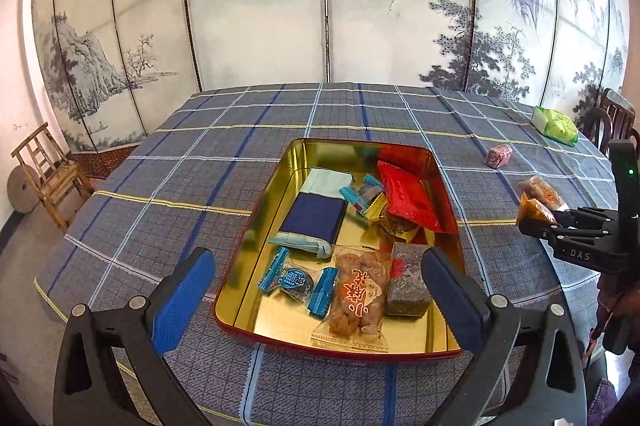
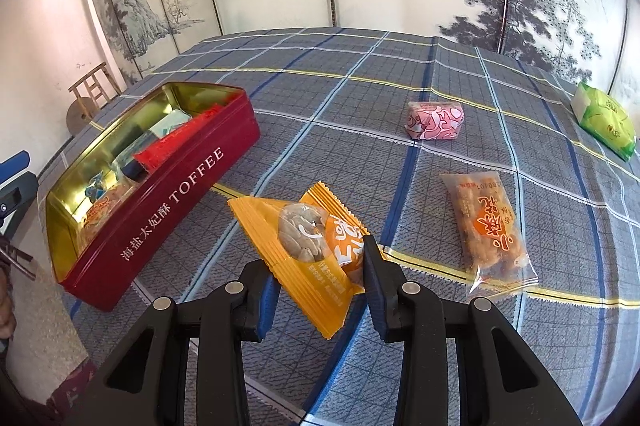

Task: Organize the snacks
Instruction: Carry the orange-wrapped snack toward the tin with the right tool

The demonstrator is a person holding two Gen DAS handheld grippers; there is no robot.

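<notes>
The right gripper (image 2: 320, 290) is clamped on an orange snack packet (image 2: 304, 250), its long axis slanting toward lower right. The red tin (image 2: 168, 201) lies to its left in the frame (already holding several snacks). The left gripper (image 1: 316, 282), jaws wide apart and empty, hovers over that tin.

Painted folding screen (image 1: 256, 25); wooden chair (image 1: 52, 173); white wall (image 1: 16, 97).

Lighting: bright, even daylight; soft, faint shadows on the tablecloth (image 1: 240, 161). Glare: strong gold reflections inside the tin (image 1: 308, 153); sheen on the orange packet (image 2: 308, 246). Focus: sharp centre, slight softness outward. Distortion: heavy fisheye bowing of the screen (image 1: 256, 17); black vignette in all corners; pinkish cast at the left wall.
</notes>
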